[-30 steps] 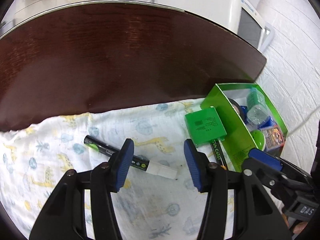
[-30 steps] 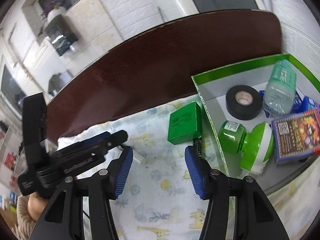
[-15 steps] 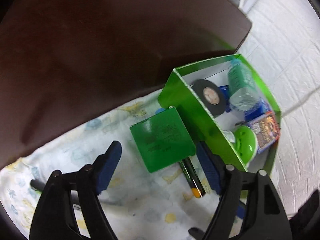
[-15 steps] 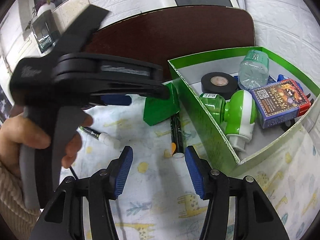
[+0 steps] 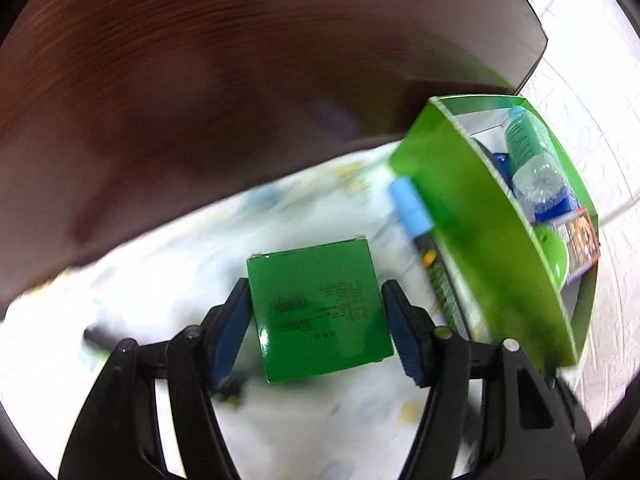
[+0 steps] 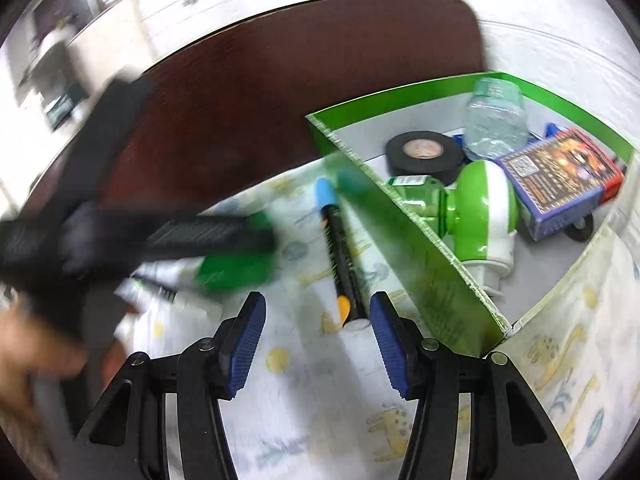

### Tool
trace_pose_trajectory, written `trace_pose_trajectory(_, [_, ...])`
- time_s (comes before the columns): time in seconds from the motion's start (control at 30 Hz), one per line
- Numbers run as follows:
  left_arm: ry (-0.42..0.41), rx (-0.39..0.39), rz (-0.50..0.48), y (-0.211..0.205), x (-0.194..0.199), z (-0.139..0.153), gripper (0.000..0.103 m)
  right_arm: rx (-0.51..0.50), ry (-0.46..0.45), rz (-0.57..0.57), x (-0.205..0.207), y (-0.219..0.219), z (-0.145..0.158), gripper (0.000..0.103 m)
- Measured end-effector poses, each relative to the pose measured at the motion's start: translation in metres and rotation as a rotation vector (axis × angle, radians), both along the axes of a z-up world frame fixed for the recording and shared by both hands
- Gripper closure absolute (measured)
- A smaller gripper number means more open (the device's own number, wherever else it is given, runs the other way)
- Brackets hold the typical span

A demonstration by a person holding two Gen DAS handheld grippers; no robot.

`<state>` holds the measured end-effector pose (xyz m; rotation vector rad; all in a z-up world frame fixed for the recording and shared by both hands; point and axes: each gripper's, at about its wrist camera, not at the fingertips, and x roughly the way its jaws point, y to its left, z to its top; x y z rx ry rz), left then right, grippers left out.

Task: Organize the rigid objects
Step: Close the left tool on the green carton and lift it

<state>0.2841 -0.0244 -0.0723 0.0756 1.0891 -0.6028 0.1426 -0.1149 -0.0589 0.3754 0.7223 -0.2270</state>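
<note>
Bright even light; heavy motion blur; fisheye edges curved, dark-vignetted.

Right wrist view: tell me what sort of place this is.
Probably a room in a home. A dark wooden table carries a giraffe-print cloth, a green box holds household odds like black tape, and white brick walls stand behind.

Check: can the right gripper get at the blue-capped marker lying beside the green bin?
Probably yes. The marker lies bare on the cloth just ahead of the open right gripper; the bin wall beside it leaves little room for the right-side jaw.
</note>
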Motion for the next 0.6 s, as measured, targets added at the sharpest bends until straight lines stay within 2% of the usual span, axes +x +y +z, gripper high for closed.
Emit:
trace_pose_trajectory(0.13, [0.003, 0.011, 0.049, 0.034, -0.004, -0.003, 0.039, 0.017, 0.003, -0.114, 0.013, 0.004, -0.001, 0.031])
trace_pose_trajectory(0.2, [0.007, 0.001, 0.069, 0.047, -0.006, -0.004, 0.039, 0.03, 0.014, -0.14, 0.018, 0.005, -0.006, 0.031])
trace_pose_trajectory(0.27, [0.01, -0.01, 0.078, 0.058, -0.01, -0.005, 0.039, 0.044, 0.031, -0.133, 0.019, 0.004, -0.01, 0.042])
trace_pose_trajectory(0.3, [0.01, -0.015, 0.078, 0.064, -0.013, -0.006, 0.039, 0.052, 0.031, -0.078, 0.02, 0.006, -0.011, 0.085])
trace_pose_trajectory(0.33, [0.007, -0.02, 0.076, 0.067, -0.016, -0.006, 0.039, 0.062, 0.059, 0.018, 0.026, 0.01, -0.014, 0.086])
trace_pose_trajectory(0.37, [0.005, -0.024, 0.076, 0.07, -0.02, -0.007, 0.039, 0.036, 0.057, 0.06, 0.025, 0.017, -0.013, 0.086])
trace_pose_trajectory(0.5, [0.017, -0.057, 0.091, 0.081, -0.034, -0.008, 0.039, 0.095, 0.073, 0.246, 0.014, 0.034, -0.012, 0.086])
trace_pose_trajectory(0.6, [0.032, -0.088, 0.103, 0.093, -0.046, -0.007, 0.039, 0.066, 0.106, 0.367, -0.001, 0.049, -0.01, 0.086])
